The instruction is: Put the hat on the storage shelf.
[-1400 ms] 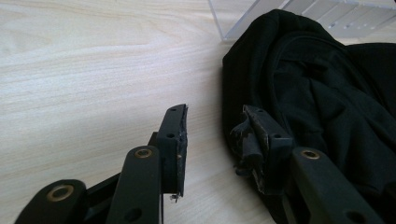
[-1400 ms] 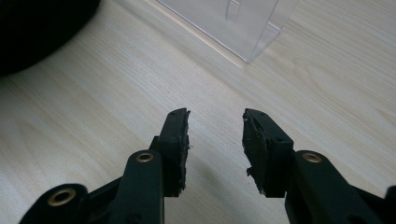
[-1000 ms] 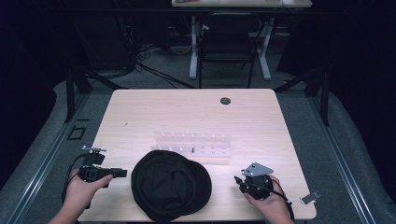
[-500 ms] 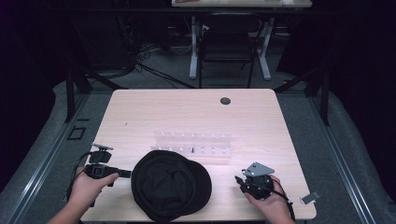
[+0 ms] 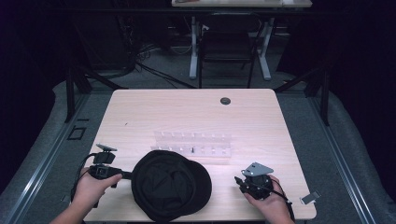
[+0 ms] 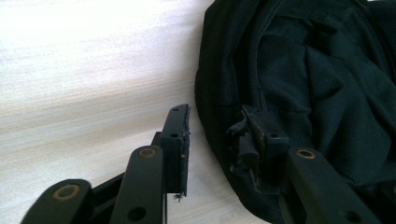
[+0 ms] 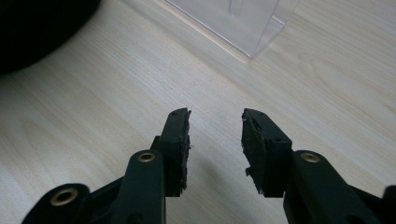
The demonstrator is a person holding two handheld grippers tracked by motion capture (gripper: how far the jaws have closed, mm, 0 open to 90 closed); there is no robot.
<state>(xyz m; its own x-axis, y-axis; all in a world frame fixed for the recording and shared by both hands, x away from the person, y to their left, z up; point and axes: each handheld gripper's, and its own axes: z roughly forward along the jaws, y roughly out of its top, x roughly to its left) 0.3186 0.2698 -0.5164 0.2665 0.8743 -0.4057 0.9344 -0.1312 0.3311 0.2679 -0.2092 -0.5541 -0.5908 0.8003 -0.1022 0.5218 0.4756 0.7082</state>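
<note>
Left gripper view shows soft, light black cap (image 6: 299, 93), its rim straddled by just-closing left tongs (image 6: 212, 140); right tongs (image 7: 215, 140) released.

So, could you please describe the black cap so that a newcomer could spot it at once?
Start at the pale wooden table and look to its near edge. The round black fabric cap lies there, before the clear plastic rack; it alone is dark, soft and crumpled.

A lab or recording studio is suggested. A pale wooden table (image 5: 196, 116) is set on grey carpet (image 5: 327, 140), with darkness all around it. Behind the table, metal stand legs (image 5: 192, 51) and loose cables (image 5: 140, 60) are seen; floor rails (image 5: 46, 154) run beside it.
</note>
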